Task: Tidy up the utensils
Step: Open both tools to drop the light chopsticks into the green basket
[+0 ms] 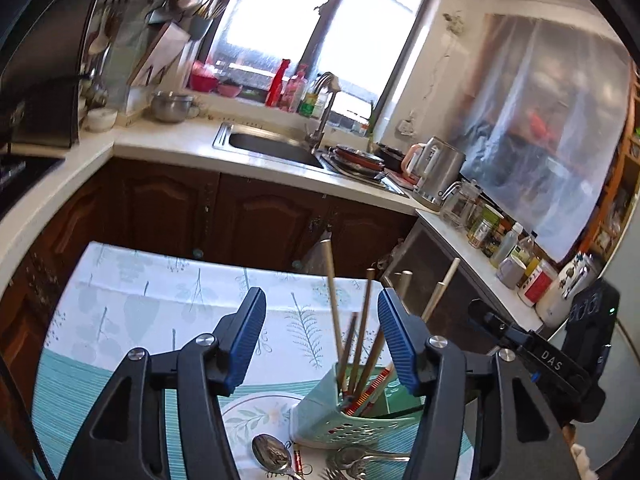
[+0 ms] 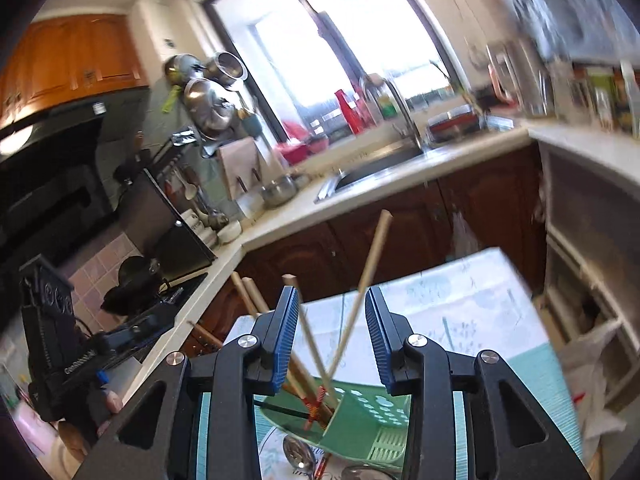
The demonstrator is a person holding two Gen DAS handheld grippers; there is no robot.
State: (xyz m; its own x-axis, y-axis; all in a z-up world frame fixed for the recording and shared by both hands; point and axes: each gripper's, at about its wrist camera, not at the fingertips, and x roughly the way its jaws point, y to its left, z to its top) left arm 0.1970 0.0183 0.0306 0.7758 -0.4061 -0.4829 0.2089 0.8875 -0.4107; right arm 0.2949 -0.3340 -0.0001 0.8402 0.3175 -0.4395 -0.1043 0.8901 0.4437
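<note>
The green holder [image 1: 352, 412] stood on the bench [image 1: 132, 300], just in front of and below both grippers. Chopsticks [image 1: 362, 332] stood in it, long ends pointing up and leaning apart. The left gripper [image 1: 322, 340] was open and held nothing. The right gripper [image 2: 332, 340] was open too, sticks between its jaws but untouched. Spoons [image 1: 274, 454] lay flat beside the holder, nearest the left gripper.

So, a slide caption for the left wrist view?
Open hand-held gripper above chopsticks standing in a green holder.
</note>
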